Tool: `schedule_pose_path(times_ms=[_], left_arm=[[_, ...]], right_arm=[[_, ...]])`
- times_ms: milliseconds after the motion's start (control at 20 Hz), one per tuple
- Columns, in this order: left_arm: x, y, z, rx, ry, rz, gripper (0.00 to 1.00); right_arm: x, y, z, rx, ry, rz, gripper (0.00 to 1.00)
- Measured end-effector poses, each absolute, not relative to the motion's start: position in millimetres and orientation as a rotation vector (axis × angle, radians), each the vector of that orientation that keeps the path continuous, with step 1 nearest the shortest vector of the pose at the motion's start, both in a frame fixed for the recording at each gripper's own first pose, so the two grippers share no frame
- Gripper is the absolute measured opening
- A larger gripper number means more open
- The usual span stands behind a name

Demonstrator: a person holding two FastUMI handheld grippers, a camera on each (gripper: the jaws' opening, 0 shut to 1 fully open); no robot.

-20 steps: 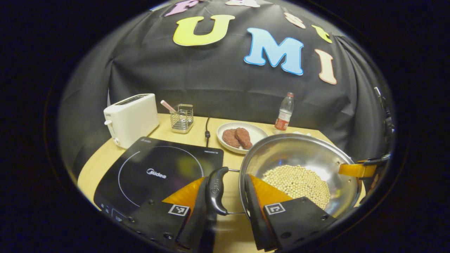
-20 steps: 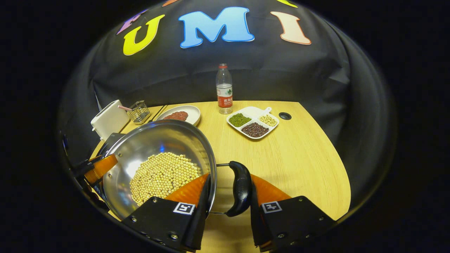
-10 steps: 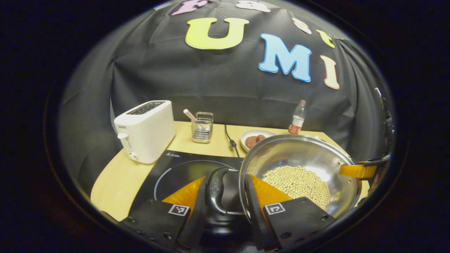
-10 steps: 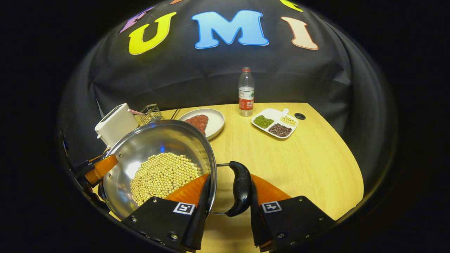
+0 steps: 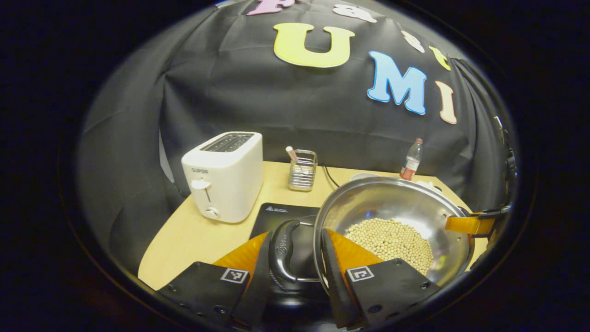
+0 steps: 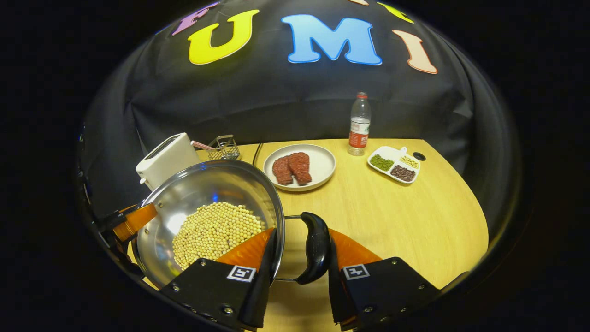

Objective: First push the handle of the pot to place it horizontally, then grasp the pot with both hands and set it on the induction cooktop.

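Left gripper view: left gripper (image 5: 295, 258) clenched on the pot's (image 5: 392, 203) left handle (image 5: 282, 249), induction cooktop (image 5: 281, 214) dark directly beneath the jaws. Right gripper (image 6: 297, 258) grasps the right handle (image 6: 315, 246), pot of beans (image 6: 216, 230) left of its jaws. Handles horizontal, pot apparently carried over the cooktop; lowering and release remain.
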State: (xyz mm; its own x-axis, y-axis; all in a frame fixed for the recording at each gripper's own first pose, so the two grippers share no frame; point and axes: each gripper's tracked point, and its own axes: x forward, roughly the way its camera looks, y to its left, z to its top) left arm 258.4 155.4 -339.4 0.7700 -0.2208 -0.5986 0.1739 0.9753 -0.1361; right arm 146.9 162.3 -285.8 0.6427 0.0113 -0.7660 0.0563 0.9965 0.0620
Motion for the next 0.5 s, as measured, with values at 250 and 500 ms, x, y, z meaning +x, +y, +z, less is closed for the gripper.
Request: schedule_pose_path(times_ms=[250, 500], left_arm=[[273, 201, -351, -0.066, 0.660, -0.173, 0.60], [279, 220, -365, -0.075, 0.672, -0.150, 0.60]], right_arm=[[158, 205, -299, 0.089, 0.879, 0.007, 0.54], [165, 221, -309, 0.083, 0.885, 0.017, 0.54]])
